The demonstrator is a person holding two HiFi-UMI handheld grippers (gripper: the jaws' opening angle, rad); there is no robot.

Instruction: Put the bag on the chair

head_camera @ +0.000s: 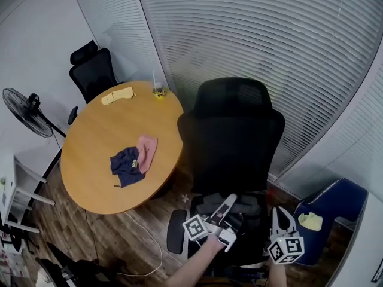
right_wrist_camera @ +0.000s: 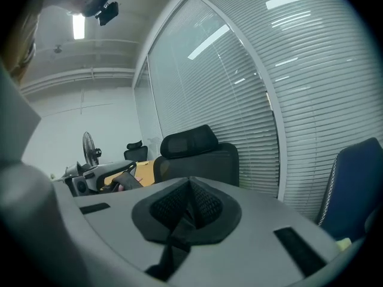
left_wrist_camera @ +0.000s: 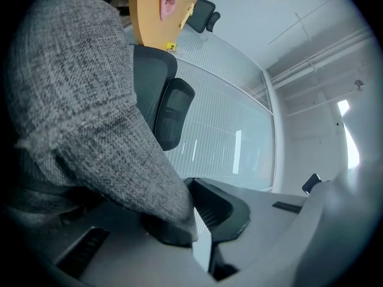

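A black mesh office chair (head_camera: 230, 136) stands in the middle of the head view, its back toward the blinds. A grey fabric bag (head_camera: 245, 207) lies low over its seat. My left gripper (head_camera: 229, 201) reaches in from the bottom, shut on the bag. In the left gripper view the grey weave (left_wrist_camera: 84, 100) fills the left side and is pinched between the jaws (left_wrist_camera: 194, 226). My right gripper (head_camera: 277, 211) is at the seat's right side. In the right gripper view its jaws (right_wrist_camera: 188, 205) are shut on a black strap (right_wrist_camera: 173, 244) that seems to belong to the bag. The chair (right_wrist_camera: 197, 157) stands beyond.
A round wooden table (head_camera: 96, 160) at the left carries a blue cloth (head_camera: 125, 165), a pink cloth (head_camera: 147, 151), a yellow cloth (head_camera: 118, 95) and a cup (head_camera: 158, 88). Behind it are another black chair (head_camera: 93, 70) and a fan (head_camera: 24, 112). A blue chair (head_camera: 332, 211) stands at the right.
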